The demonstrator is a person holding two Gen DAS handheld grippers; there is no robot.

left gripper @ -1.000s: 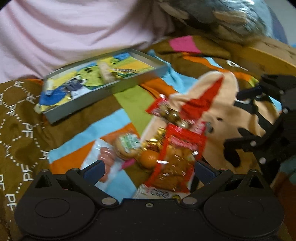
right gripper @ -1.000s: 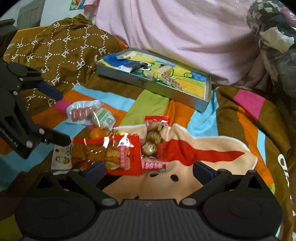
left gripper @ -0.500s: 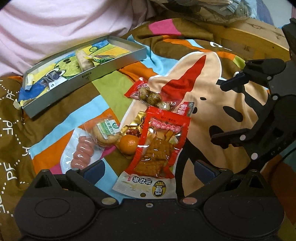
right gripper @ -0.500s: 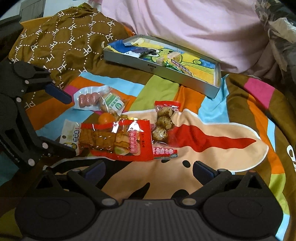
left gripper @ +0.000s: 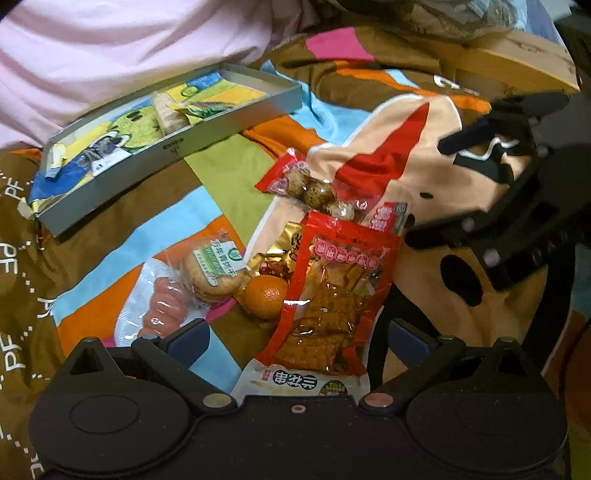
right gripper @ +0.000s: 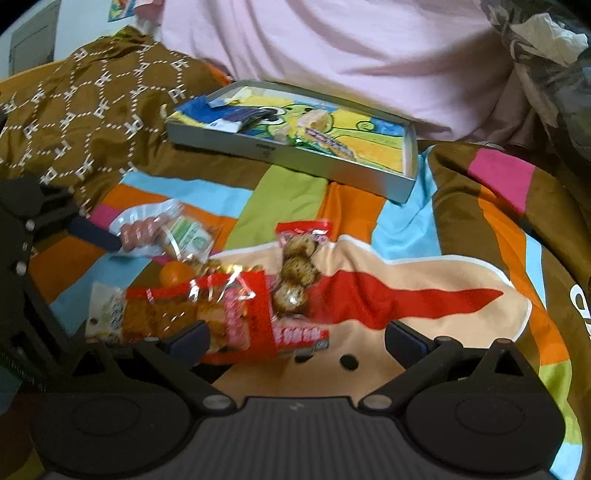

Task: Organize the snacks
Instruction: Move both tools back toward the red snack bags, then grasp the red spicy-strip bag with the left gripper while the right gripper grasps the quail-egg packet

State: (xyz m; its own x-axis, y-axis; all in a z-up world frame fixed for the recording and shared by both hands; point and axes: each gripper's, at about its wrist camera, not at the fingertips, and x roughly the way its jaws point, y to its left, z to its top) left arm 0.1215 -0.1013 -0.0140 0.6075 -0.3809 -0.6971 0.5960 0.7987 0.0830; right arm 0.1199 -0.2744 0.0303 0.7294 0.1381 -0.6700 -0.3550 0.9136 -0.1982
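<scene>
Over the colourful blanket [left gripper: 236, 177], both tools, left tool [left gripper: 295, 338] and right tool [right gripper: 297, 338], gape wide, gripping nothing.

Patchwork blanket [right gripper: 458, 221] across mid-frame; pink bedding [right gripper: 332, 48] along top; pale wall [right gripper: 85, 18], upper left; wooden board [left gripper: 517, 59], upper right.

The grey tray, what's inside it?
Inside the grey tray lie a pale wrapped snack bar, a yellow-green packet and a dark blue wrapper, on a cartoon picture. Whatever lies under these is hidden.
</scene>
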